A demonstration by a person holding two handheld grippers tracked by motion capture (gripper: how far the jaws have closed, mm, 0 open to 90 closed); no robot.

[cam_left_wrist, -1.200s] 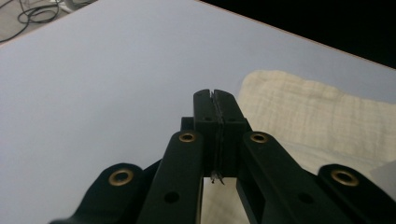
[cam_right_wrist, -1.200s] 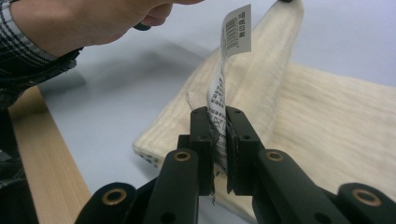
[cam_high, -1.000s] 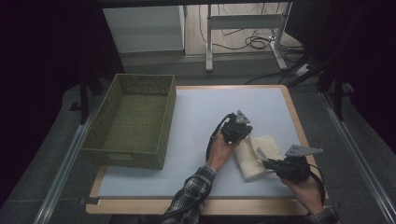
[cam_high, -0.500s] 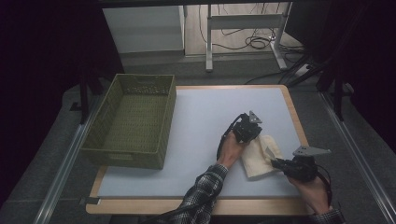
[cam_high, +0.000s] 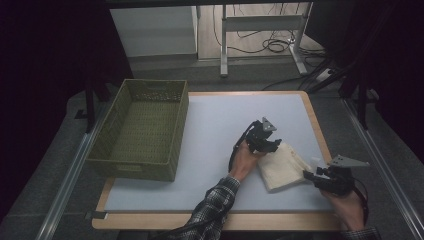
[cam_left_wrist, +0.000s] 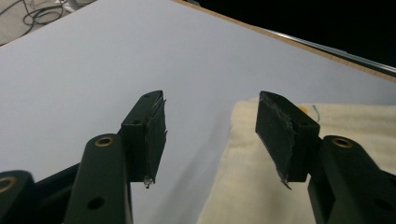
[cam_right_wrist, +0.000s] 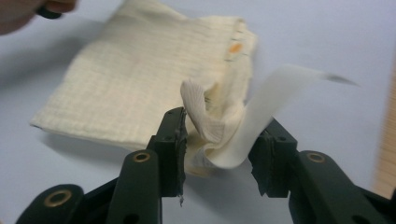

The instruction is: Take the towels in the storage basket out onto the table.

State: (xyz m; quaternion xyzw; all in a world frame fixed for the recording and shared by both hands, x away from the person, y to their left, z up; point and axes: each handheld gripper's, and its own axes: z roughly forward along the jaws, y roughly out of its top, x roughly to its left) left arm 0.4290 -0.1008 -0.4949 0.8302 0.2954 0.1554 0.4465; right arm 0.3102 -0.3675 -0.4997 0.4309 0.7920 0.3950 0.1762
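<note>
One folded cream cloth point(cam_high: 281, 166) lies at about four o'clock on the tabletop point(cam_high: 215, 125). One green woven basket point(cam_high: 142, 129) stands at nine o'clock. Two grippers are there: the left gripper point(cam_high: 270, 145) at the cloth's ten o'clock edge and the right gripper point(cam_high: 311, 175) at its four o'clock corner, each with two black fingers point(cam_left_wrist: 147, 133). One white tag point(cam_right_wrist: 280, 93) sticks out from the cloth.

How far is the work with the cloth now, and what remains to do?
Done: the cream cloth lies folded flat on the white table. In hand: both tools have just been opening; the left tool stands open over the cloth's edge, and the right tool has a bunched corner and a white label loose between its jaws. Left, probably: moving the cloth into the green basket.
</note>
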